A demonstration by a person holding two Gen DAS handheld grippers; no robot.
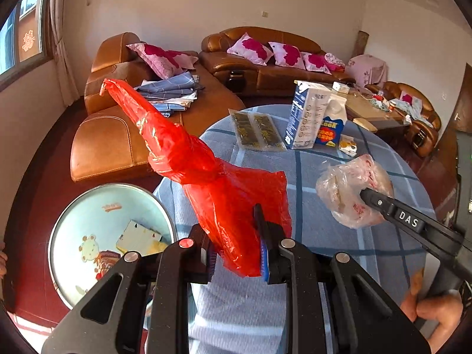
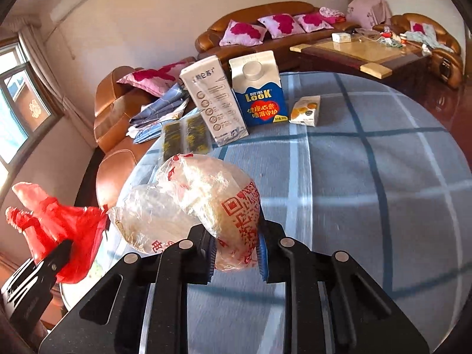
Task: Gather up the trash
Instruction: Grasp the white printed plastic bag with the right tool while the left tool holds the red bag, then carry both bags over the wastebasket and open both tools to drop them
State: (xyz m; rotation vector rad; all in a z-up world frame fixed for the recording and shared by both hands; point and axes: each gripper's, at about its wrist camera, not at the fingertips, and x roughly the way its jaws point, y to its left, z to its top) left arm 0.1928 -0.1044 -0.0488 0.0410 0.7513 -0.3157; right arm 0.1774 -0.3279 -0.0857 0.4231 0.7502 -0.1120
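Trash in two bags is being held above the checked tablecloth (image 2: 368,177): left gripper (image 1: 236,253) is clamping a red plastic bag (image 1: 206,177) that is trailing ahead and leftward; right gripper (image 2: 237,253) is pinching a crumpled clear bag (image 2: 194,203), with cartons (image 2: 259,94) standing well ahead

Matte black all over on the left gripper (image 1: 236,253): flat linkage arms with long cut-out slots, round silver pivot pins at the joints, blue ribbed pads lining the fingers (image 1: 264,258). Same build on the right gripper (image 2: 237,261), black bars, silver pins, blue pads. From the side, its finger carries white "DAS" lettering and a small screw. Bare skin on the right hand (image 1: 433,312), fingers pinkish-tan.
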